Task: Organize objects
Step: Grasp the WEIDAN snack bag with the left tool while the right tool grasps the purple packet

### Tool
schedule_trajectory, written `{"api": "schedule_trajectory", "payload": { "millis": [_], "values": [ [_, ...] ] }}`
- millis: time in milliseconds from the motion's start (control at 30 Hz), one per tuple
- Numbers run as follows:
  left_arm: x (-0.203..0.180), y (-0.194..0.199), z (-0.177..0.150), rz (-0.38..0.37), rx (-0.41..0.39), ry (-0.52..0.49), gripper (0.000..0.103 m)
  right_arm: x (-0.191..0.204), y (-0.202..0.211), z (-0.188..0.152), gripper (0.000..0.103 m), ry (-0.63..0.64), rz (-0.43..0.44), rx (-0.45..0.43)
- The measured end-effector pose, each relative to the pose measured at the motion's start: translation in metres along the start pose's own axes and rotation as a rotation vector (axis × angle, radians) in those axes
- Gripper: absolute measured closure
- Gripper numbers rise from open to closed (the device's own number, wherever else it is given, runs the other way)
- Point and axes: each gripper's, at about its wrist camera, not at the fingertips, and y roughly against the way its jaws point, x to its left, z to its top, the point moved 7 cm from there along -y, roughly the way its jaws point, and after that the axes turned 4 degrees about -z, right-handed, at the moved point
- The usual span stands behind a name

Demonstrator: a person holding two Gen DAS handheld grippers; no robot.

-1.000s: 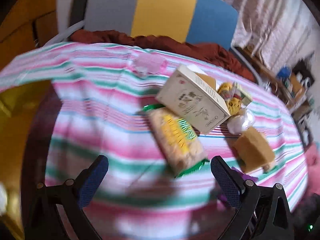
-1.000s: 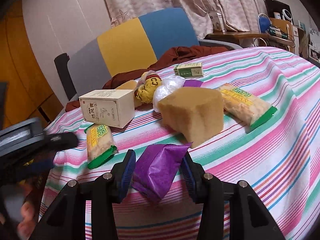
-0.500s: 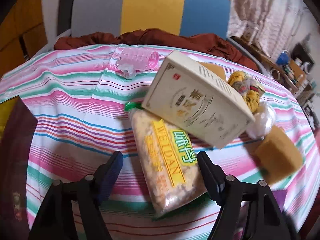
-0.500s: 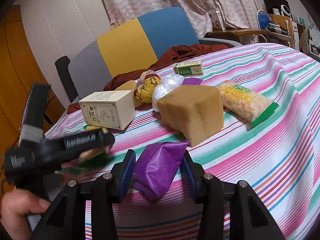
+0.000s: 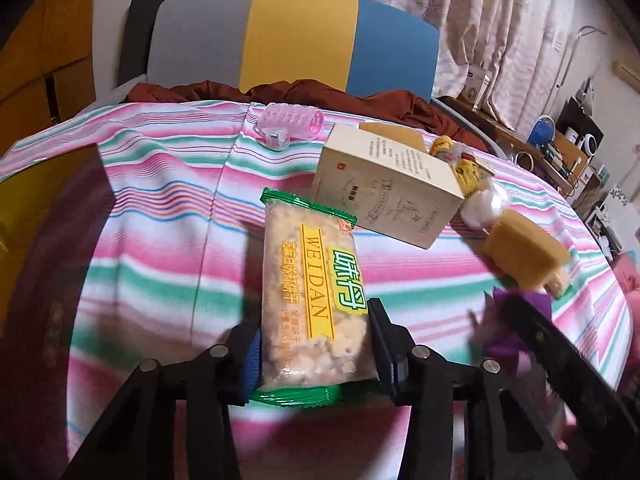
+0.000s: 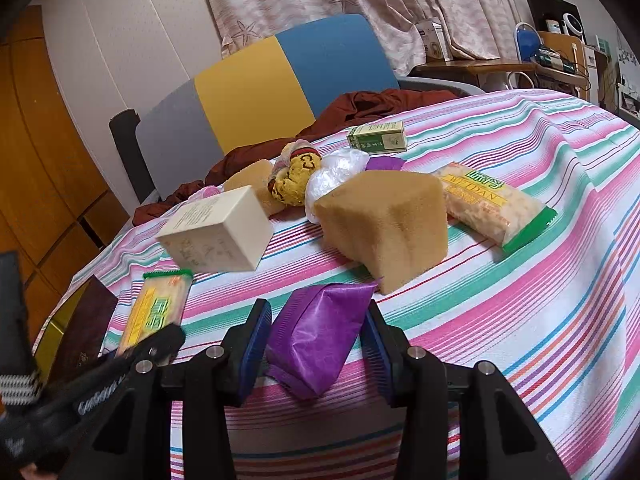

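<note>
My left gripper [image 5: 314, 352] is shut on a green-edged WEIDAN cracker packet [image 5: 312, 304], near its lower end, over the striped tablecloth [image 5: 160, 216]. That packet also shows in the right wrist view [image 6: 154, 312], with the left gripper [image 6: 132, 364] on it. My right gripper [image 6: 316, 352] is shut on a purple packet [image 6: 320, 332], held just above the cloth. A cream box [image 5: 388, 188] lies right behind the cracker packet. A tan sponge block [image 6: 384, 216] stands just behind the purple packet.
A second WEIDAN packet [image 6: 492, 204] lies at the right. A green box [image 6: 376, 138], a yellow soft toy [image 6: 296, 176], a clear bag [image 6: 336, 172] and a pink roller [image 5: 290, 126] lie further back. A dark booklet [image 6: 84, 336] lies at the left edge. A chair [image 5: 296, 44] stands behind.
My left gripper has moved forward onto the cracker packet and shut on it. The right gripper still holds the purple packet in much the same place.
</note>
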Motion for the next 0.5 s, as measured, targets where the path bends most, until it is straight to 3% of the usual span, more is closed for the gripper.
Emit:
{"api": "schedule_trajectory", "payload": {
  "millis": [233, 500],
  "values": [
    [-0.003, 0.029, -0.028, -0.019, -0.021, -0.070, 0.058, 0.001, 0.000, 0.000, 0.057, 0.005, -0.005, 0.002],
    [0.002, 0.069, -0.056, -0.138, -0.024, -0.016, 0.060, 0.004, 0.000, -0.001, 0.057, 0.025, -0.027, 0.000]
  ]
}}
